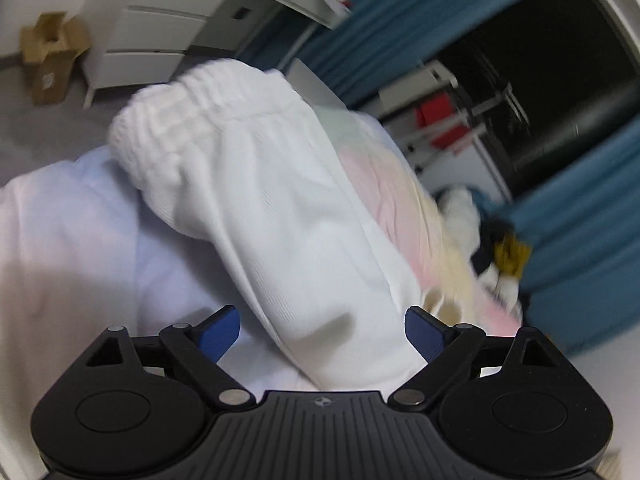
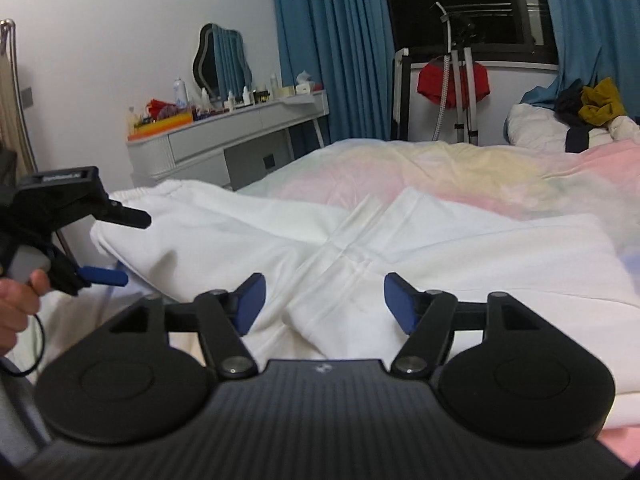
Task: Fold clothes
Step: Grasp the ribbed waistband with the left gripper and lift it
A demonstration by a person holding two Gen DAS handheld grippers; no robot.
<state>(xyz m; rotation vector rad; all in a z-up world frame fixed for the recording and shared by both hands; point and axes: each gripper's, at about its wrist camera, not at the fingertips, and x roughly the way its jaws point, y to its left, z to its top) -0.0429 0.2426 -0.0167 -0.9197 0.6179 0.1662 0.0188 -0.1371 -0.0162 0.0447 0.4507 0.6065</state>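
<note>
While spread wide, both grippers' fingers [image 1: 224, 332] [image 2: 250, 302] empty above the white trousers [image 2: 224, 240].

Left wrist view is all motion smear: the clothes heap [image 1: 492, 240] at the bed's [image 1: 384, 184] far edge is unreadable. Dresser [image 2: 224, 140] bottles are too tiny to identify.

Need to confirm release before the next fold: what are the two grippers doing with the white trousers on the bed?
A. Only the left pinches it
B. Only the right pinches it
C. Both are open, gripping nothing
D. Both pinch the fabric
C: the left gripper and right gripper both show blue fingers spread apart, with the white trousers lying loose on the bed.
</note>
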